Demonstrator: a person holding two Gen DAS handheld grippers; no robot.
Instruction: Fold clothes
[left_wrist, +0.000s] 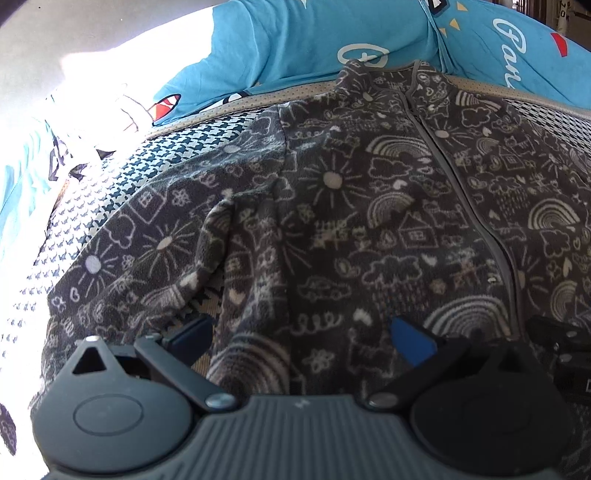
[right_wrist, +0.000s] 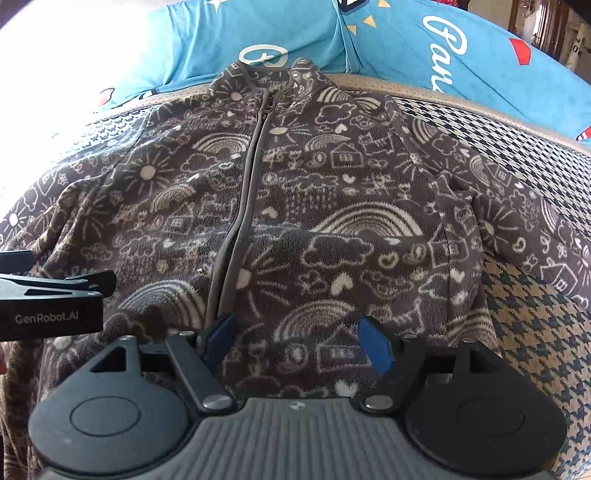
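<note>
A dark grey fleece jacket (left_wrist: 369, 206) printed with pale rainbows, suns and clouds lies flat, front up and zipped, collar at the far end. In the right wrist view the same jacket (right_wrist: 314, 221) fills the middle, its zip running down the centre. My left gripper (left_wrist: 301, 338) hovers open over the hem on the jacket's left half, blue pads wide apart. My right gripper (right_wrist: 295, 343) stands open over the hem just right of the zip. Nothing is between either pair of fingers. The left gripper's body (right_wrist: 51, 299) shows at the left edge of the right wrist view.
The jacket rests on a houndstooth-patterned cover (right_wrist: 535, 314) with a beige trim (left_wrist: 229, 107). Behind the collar lies blue printed bedding (right_wrist: 258, 33) with white lettering. The left sleeve (left_wrist: 122, 254) spreads outward; the right sleeve (right_wrist: 535, 221) spreads right. Bright glare washes out the far left.
</note>
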